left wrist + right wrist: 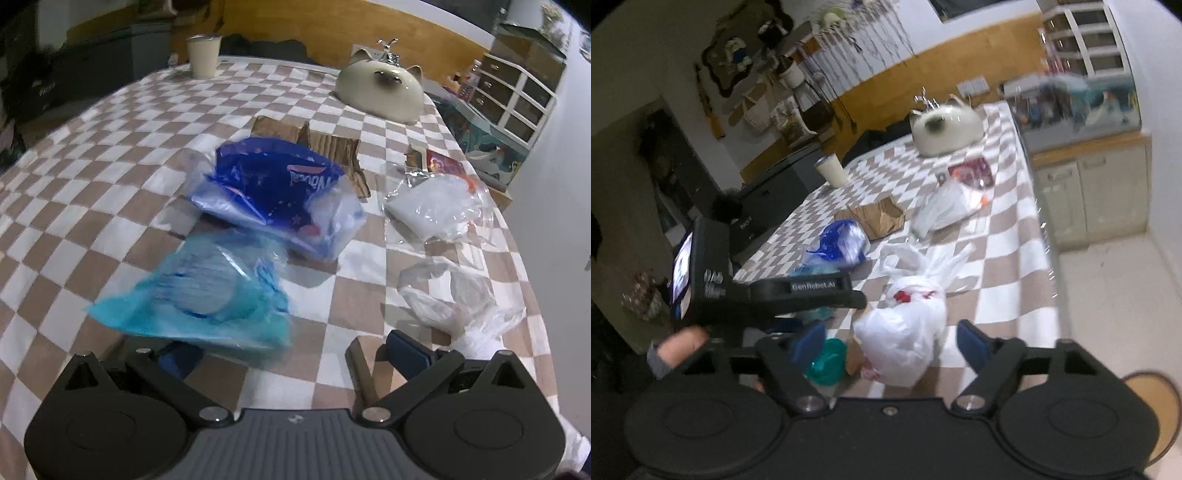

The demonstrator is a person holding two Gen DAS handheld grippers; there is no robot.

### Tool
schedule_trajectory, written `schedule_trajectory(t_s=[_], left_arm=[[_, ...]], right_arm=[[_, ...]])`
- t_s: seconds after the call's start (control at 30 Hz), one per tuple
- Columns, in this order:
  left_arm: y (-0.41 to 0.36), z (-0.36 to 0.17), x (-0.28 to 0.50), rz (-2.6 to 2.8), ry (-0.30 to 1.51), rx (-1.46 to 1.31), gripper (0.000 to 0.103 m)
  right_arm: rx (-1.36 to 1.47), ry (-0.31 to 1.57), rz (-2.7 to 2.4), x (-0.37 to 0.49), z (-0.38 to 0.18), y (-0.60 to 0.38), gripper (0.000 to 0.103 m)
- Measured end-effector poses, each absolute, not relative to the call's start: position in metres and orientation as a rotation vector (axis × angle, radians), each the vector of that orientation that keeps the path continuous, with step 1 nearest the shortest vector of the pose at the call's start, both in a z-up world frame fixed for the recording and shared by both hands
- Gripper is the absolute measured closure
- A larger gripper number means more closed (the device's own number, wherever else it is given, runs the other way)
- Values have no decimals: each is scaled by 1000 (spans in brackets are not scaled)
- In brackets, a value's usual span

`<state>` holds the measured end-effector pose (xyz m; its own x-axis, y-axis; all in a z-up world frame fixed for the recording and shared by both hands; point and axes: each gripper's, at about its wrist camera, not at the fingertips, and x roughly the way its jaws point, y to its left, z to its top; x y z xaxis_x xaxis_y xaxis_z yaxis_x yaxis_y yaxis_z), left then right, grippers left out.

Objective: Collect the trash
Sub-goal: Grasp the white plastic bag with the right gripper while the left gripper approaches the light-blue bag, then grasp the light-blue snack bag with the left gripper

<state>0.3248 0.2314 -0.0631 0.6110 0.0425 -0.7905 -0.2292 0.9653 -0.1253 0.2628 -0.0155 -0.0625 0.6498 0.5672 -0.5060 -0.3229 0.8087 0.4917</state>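
On the checkered tablecloth (92,155) a teal plastic bag (207,291) lies just ahead of my left gripper (293,354), which stands wide open; the bag's near edge drapes over the left finger. Behind it sits a dark blue bag (273,184) on torn cardboard (332,147). To the right lie a clear bag of white stuff (432,206) and a thin white bag (450,295). In the right wrist view a tied white trash bag (905,332) sits between the fingers of my right gripper (892,343), with a gap at each pad.
A cream cup (203,55) and a cat-shaped ceramic dish (380,88) stand at the table's far side. A red packet (443,162) lies near the right edge. The table edge drops to a tiled floor (1108,295) beside cabinets (1089,192). A person's thumb (683,343) holds the left gripper.
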Motion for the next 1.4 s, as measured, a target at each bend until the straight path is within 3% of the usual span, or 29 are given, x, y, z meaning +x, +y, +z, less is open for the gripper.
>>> schedule_trajectory(t_s=[0.17,0.37,0.53,0.83,1.1,1.4], left_arm=[[237,-60,319,114,875,-239,0],[244,-37,301,92,787,-171,0],[262,-23,292,110,753,-182,0],[285,-31,304,245,773,-560,2],[270,-41,322,294,813,-458,7],[283,-38,329,290,854,-291,4]], right_arm=[[397,777,508,279,-78,-2,61],[370,793,508,275,-83,-7,74],[350,782,513,266,-85,-11,77],[338,774,513,256,-84,-14,77],[316,770,513,248,-82,-19,77],[302,771,523,244,-82,-24,77]])
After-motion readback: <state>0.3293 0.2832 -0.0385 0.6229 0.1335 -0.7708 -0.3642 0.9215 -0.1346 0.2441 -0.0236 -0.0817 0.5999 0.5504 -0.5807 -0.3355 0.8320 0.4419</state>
